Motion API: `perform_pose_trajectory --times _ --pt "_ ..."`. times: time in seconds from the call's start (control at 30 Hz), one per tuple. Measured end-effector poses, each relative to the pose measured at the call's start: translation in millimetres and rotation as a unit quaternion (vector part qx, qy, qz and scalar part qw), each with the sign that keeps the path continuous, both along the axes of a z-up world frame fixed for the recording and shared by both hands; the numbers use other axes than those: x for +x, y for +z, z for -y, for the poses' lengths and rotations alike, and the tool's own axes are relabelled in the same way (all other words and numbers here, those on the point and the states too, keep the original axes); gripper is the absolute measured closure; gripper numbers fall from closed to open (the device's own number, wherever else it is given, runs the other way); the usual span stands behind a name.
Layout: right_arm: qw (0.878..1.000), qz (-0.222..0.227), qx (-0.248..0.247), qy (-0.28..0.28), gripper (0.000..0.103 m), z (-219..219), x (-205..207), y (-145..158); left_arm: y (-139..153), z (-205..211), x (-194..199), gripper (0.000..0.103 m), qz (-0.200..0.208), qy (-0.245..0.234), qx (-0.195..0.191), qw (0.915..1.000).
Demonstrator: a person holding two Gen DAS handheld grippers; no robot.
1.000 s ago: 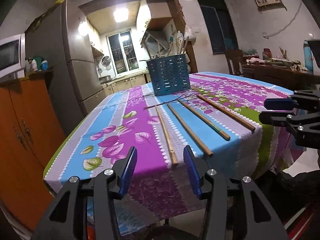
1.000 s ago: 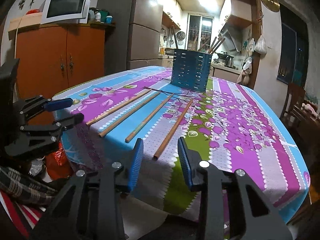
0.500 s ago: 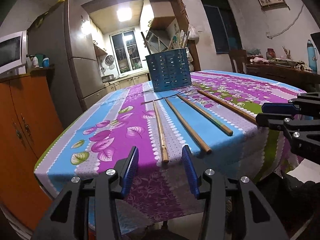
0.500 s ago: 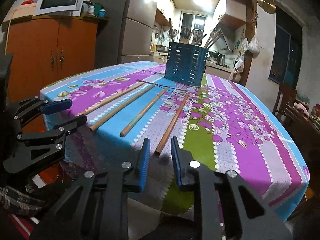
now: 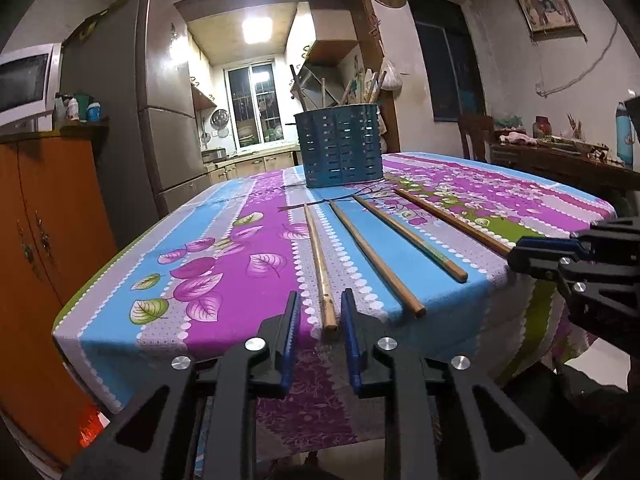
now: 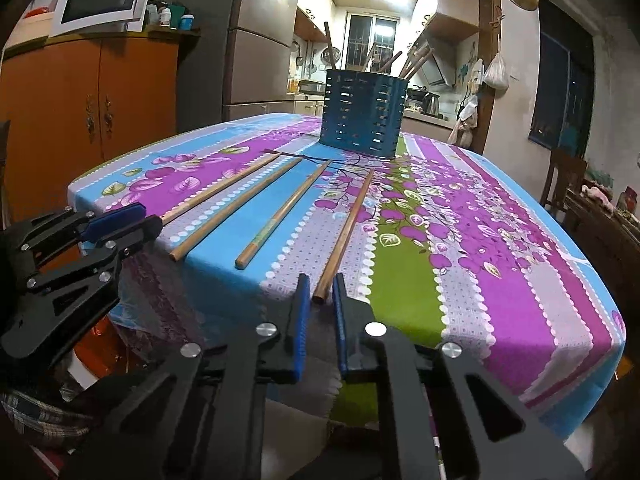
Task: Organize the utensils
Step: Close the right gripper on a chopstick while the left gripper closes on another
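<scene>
No writing is legible. Four wooden chopsticks lie on the desk (image 5: 208,280) before the blue utensil holder (image 5: 339,145). Left gripper (image 5: 320,314) and right gripper (image 6: 320,294): jaws parted, each flanking the near end of the leftmost chopstick (image 5: 318,262) and rightmost chopstick (image 6: 347,232) respectively.

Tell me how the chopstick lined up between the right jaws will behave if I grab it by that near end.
The chopstick looks like thin rigid wood, so probably stiff and light. It is long and would be held only at the tip by the right gripper, so it may droop or pivot. It looks round on the smooth tablecloth, so a nudge could roll it.
</scene>
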State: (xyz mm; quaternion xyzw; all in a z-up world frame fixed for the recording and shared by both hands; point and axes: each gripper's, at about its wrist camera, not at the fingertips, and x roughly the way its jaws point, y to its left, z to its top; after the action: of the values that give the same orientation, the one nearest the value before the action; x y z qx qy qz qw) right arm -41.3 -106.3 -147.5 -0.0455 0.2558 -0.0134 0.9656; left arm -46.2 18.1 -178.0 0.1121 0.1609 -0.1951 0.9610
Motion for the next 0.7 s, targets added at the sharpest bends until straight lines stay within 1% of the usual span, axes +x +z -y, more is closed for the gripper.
perform_pose_trajectory --times 0.1,0.2,0.43,0.5,0.7 --pt "1.0 0.0 0.009 -0.002 0.094 1.9 0.5 0.2 -0.8 1.0 1.6 0.088 -0.001 -0.003 -0.005 1.0" --pt "1.0 0.0 0.014 -0.003 0.094 2.2 0.8 0.7 -1.6 1.0 2.6 0.088 0.0 -0.003 -0.008 1.0" --pt "0.999 0.0 0.042 -0.009 0.095 11.3 3.4 0.9 -1.4 1.8 4.9 0.088 0.0 -0.003 -0.012 0.9999" --pt "0.999 0.001 0.047 -0.007 0.096 12.1 3.1 0.6 -1.9 2.9 6.2 0.094 0.0 -0.008 -0.014 0.9999" --pt "0.998 0.006 0.057 -0.006 0.098 17.9 0.8 1.5 -2.1 1.9 9.2 0.096 0.0 -0.005 -0.019 0.9998"
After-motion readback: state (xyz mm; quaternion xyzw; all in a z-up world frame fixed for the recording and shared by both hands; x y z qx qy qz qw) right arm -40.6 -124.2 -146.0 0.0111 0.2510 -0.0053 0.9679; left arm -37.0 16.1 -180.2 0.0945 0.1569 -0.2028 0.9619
